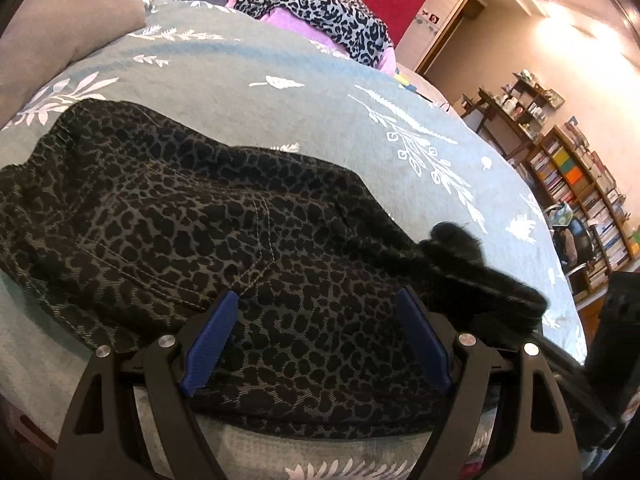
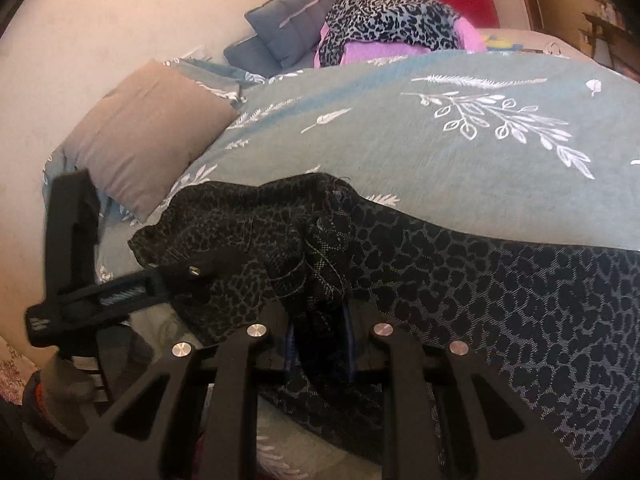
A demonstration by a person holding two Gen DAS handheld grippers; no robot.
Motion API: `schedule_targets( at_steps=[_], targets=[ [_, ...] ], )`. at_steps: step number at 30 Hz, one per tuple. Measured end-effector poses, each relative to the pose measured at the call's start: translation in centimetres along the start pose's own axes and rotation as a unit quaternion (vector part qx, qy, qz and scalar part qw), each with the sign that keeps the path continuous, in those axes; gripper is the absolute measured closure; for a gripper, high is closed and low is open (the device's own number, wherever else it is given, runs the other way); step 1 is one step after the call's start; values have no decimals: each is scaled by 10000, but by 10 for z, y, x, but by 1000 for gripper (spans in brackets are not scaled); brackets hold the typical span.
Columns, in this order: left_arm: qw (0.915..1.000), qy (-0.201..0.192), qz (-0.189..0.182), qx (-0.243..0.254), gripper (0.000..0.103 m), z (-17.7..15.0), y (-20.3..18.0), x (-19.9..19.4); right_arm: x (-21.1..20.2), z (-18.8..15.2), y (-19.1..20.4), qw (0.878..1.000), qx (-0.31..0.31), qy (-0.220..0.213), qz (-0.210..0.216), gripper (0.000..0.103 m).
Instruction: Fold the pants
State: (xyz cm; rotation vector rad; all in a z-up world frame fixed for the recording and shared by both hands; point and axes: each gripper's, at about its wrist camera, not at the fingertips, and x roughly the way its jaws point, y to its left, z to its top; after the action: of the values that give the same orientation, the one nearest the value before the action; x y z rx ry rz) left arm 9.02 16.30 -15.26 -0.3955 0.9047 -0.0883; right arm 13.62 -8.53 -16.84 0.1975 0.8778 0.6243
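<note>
Dark leopard-print pants [image 1: 208,216] lie spread on a bed covered by a grey-green bedspread [image 1: 280,92] printed with white leaves. The left gripper [image 1: 316,304] is poised over the near part of the pants with its jaws spread wide; the blue pads [image 1: 210,342] stand apart with flat fabric below them and nothing pinched. The right gripper [image 2: 320,320] has its jaws drawn close together, pinching a bunched fold of the pants [image 2: 460,280]; the cloth rises into a crumpled ridge just beyond its fingertips. In the right wrist view the left gripper [image 2: 192,270] appears at the left edge, over the pants. Beyond the pants lie a tan pillow [image 2: 152,136], a grey-blue cushion [image 2: 296,20] and a pile of lighter leopard-print and pink cloth [image 2: 396,20]. Bookshelves [image 1: 580,184] line the far wall.
</note>
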Motion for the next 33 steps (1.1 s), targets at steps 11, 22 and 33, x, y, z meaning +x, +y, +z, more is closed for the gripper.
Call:
schedule_targets(
  at_steps=[11, 22, 33],
  targets=[
    [9998, -60, 190, 12, 20, 7, 4, -2, 32, -20, -6, 9984, 177, 507, 168, 69],
    [9995, -92, 148, 248, 20, 12, -21, -3, -25, -13, -15, 9991, 195, 25, 388, 53],
    [9948, 13, -402, 939, 20, 12, -96, 20, -99, 1, -103, 9879, 1067, -879, -700, 53]
  ],
)
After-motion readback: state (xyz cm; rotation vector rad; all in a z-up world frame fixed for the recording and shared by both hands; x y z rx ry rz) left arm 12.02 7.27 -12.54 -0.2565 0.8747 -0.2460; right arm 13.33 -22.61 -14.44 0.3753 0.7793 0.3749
